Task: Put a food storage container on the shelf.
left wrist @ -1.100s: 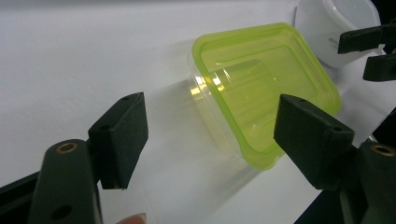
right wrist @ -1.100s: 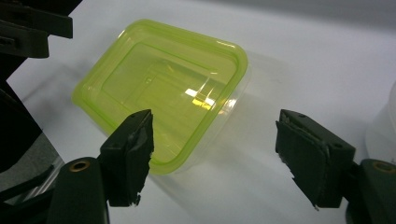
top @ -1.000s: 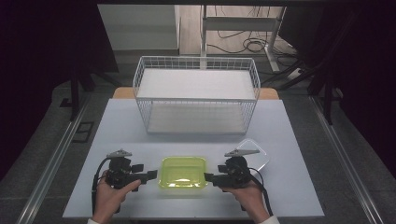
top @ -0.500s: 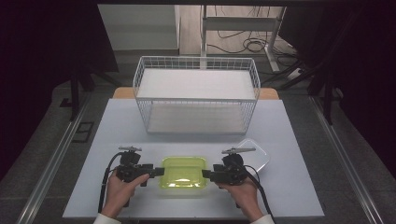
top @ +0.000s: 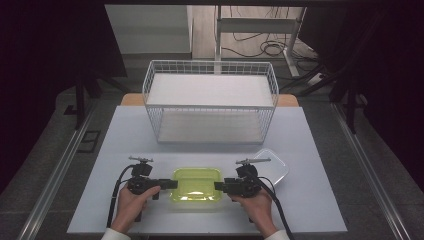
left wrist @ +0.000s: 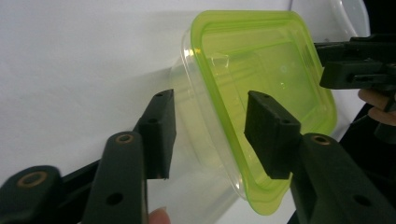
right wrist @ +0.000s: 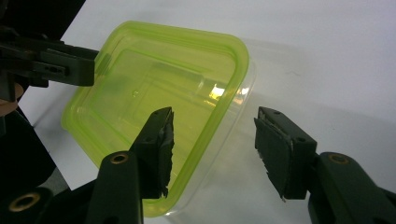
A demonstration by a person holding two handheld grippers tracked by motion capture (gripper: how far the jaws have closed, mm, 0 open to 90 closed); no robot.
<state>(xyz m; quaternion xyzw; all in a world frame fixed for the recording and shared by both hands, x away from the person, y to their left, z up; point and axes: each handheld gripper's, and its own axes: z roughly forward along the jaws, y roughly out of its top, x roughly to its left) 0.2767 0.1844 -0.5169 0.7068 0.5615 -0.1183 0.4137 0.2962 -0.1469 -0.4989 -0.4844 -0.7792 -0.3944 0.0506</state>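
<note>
Black gripper (top: 172,184) bodies, trailing black cables

Wire basket (top: 210,107) stood across the table's (top: 125,140) far half, blocking any reach fwd. Clear lid (top: 272,165) lay just right of the green box (top: 196,184), crowding the right gripper (top: 220,186). Left gripper (top: 172,184) had open tabletop beside & behind it.

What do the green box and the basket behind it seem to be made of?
Box: likely thin plastic, a glossy translucent green lid on a clear tub; it shows glare and the table through it. Basket: probably white-coated metal wire, judging by its thin open grid.
</note>
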